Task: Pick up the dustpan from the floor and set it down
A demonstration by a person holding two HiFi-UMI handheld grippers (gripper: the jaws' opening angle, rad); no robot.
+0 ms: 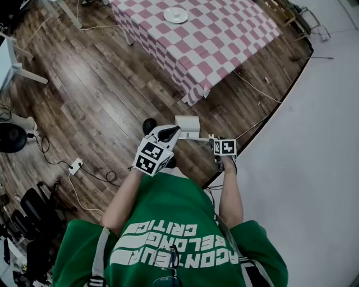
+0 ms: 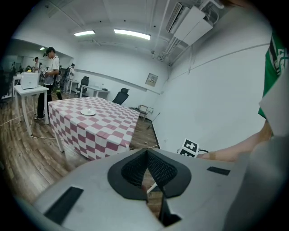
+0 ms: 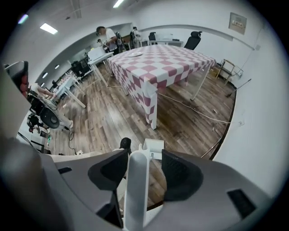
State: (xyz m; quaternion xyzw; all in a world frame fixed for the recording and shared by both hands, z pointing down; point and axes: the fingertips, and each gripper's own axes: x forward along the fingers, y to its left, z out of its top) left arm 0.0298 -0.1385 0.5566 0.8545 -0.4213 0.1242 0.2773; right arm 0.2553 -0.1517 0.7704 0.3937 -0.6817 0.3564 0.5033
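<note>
**R jaws wide open round the dustpan handle**

My R gripper [image 3: 143, 155] points steeply down w/ its jaws spread wide. A white handle [image 3: 137, 189] stands between them w/ a clear gap on one side, so no squeeze on it. The handle belongs to the dustpan [image 1: 188, 126], which sits on the wood floor [image 1: 101, 95] just ahead of both grippers, near the corner of the checked table [image 1: 224, 50].

My L gripper [image 2: 146, 152] is just beside the R one. Its tips are pressed together, w/ nothing clamped as far as I can see.

A black shoe [image 1: 148, 124] is just left of the dustpan. A plate [image 1: 175, 15] is on the table, well apart. A person [image 2: 49, 76] stands by a desk across the room.
</note>
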